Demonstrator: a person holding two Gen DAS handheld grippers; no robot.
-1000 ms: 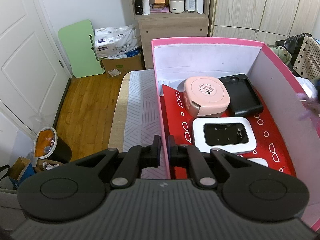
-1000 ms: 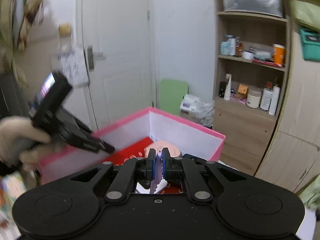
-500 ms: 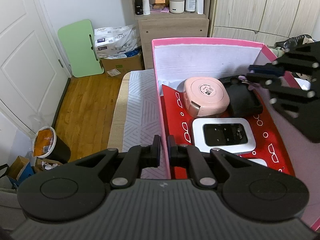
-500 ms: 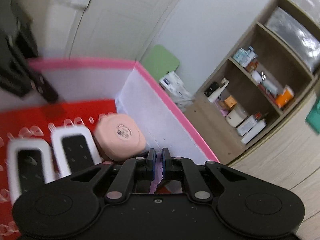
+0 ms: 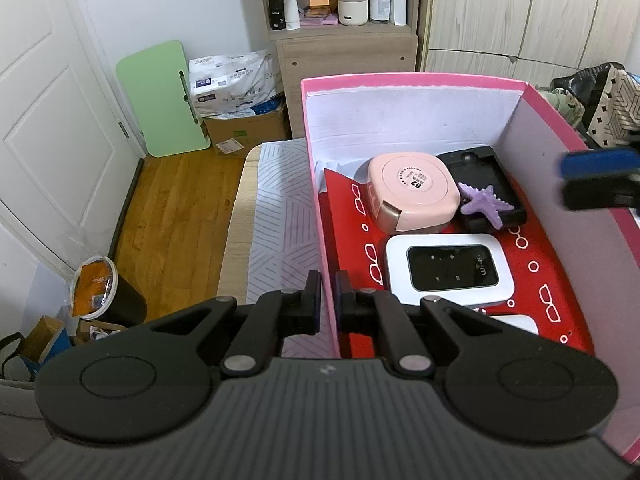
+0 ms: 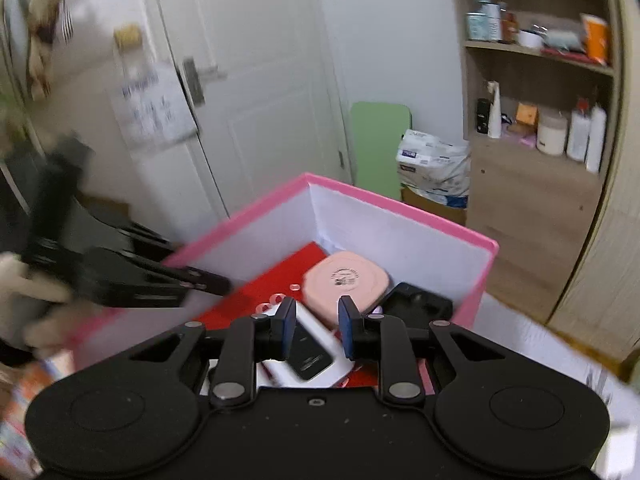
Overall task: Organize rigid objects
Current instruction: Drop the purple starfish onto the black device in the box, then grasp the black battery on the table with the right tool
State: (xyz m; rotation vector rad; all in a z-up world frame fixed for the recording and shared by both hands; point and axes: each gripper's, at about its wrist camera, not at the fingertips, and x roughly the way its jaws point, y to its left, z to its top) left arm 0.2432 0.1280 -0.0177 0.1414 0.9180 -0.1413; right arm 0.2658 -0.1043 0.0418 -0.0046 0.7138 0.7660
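Observation:
A pink box [image 5: 400,80] with a red lining holds a pink round case [image 5: 412,190], a black device [image 5: 488,172], a white wifi router [image 5: 448,270] and the corner of another white device [image 5: 516,322]. A purple starfish [image 5: 482,204] lies on the black device, against the pink case. My left gripper [image 5: 328,306] is shut on the box's left wall. My right gripper [image 6: 317,332] hovers over the box's near right side; its jaws are opening with nothing between them. Its blue-padded fingertips [image 5: 596,164] show at the right edge of the left wrist view.
The box stands on a table with a striped cloth [image 5: 276,216]. Behind it are a wooden shelf unit [image 5: 344,48], a green board [image 5: 160,100] and a cardboard box [image 5: 244,132] on the wooden floor. A bin [image 5: 100,292] stands by the white door.
The right gripper came in over the box shut on the purple starfish and let it go. The starfish now lies on the black device, and the right gripper has drawn back. The left gripper kept still.

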